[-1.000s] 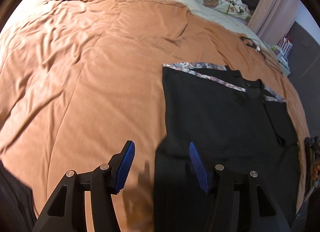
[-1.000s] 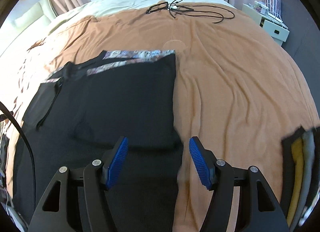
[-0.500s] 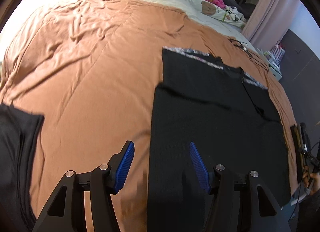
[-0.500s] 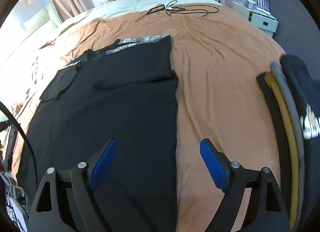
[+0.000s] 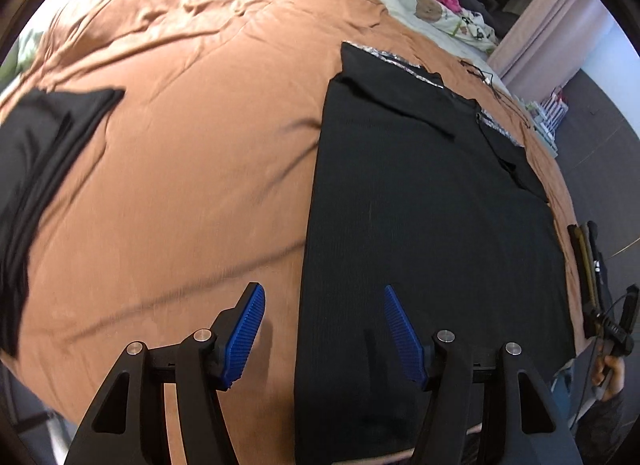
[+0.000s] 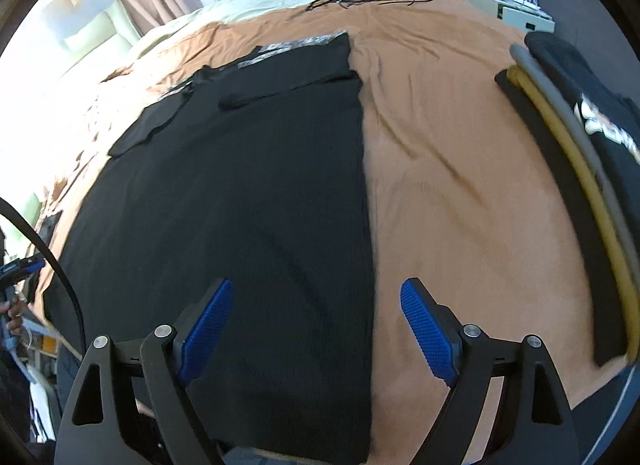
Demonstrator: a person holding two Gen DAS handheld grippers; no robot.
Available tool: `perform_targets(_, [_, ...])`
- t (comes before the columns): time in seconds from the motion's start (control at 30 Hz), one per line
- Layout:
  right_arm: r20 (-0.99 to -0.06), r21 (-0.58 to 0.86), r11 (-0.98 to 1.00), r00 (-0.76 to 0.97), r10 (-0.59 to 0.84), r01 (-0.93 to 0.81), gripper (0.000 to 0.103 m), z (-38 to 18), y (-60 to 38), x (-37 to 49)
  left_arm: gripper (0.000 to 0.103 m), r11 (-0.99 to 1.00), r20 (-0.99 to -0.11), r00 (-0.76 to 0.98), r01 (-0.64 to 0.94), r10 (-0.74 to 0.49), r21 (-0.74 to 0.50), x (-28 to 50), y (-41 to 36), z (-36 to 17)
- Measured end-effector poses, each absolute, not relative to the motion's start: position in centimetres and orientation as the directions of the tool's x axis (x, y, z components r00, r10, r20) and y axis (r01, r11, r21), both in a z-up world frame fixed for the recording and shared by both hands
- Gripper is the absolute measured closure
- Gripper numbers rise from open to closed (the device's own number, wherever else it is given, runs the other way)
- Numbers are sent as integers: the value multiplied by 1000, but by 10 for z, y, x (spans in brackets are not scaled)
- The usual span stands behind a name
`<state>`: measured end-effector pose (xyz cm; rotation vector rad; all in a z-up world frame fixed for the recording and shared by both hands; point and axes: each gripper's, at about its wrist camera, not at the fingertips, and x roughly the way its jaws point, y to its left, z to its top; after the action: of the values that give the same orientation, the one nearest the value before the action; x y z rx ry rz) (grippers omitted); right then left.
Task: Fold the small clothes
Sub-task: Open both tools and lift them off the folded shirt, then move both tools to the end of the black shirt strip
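Two grippers hover over a bed with a rust-orange cover (image 5: 192, 169). Long black ribbed knit garment (image 5: 420, 205) lies flat, sleeve folded in near the patterned collar trim. Left gripper (image 5: 324, 331) straddles its straight left edge, jaws opening, nothing clamped. Right gripper (image 6: 316, 327) straddles the right edge, jaws wide apart, empty. Bare cover both sides gives room. Stack of folded clothes, black, mustard, grey (image 6: 572, 169), sits well apart at the right bed edge; another dark cloth (image 5: 36, 169) far left, cut off. Garment's near hem hidden behind gripper arms.
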<state>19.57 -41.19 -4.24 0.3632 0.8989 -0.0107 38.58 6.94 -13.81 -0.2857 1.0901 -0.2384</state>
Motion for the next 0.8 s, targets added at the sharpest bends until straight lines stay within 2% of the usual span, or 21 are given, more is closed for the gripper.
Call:
perform_targets(0.1, [-766, 325, 932, 622, 159, 162, 18, -52, -412, 182, 40, 929, -832, 439, 22, -341, -369, 374, 75, -147])
perform_targets(0.13, [-766, 330, 930, 622, 163, 163, 19, -56, -411, 179, 43, 927, -832, 436, 13, -343, -375, 372, 75, -149])
perform_targets(0.17, [-766, 343, 925, 619, 173, 165, 24, -60, -411, 174, 49, 921, -832, 428, 3, -353, -389, 369, 76, -154])
perform_targets(0.2, [-767, 354, 920, 614, 183, 168, 31, -64, -412, 170, 51, 918, -832, 421, 0, -360, -397, 367, 76, -157])
perform_targets(0.3, [-776, 369, 910, 602, 190, 189, 43, -73, -412, 163, 52, 912, -837, 405, -18, -368, -410, 361, 76, -166])
perform_targets(0.63, [-724, 505, 831, 639, 260, 233, 48, -82, -425, 133, 61, 866, -818, 378, -75, -434, -494, 329, 83, -180])
perform_targets(0.73, [-703, 546, 804, 652, 285, 236, 56, -85, -430, 129, 62, 839, -803, 375, -107, -464, -534, 316, 89, -181])
perform_targets(0.8, [-687, 575, 785, 658, 309, 232, 68, -89, -431, 127, 63, 826, -796, 377, -123, -474, -550, 305, 92, -181])
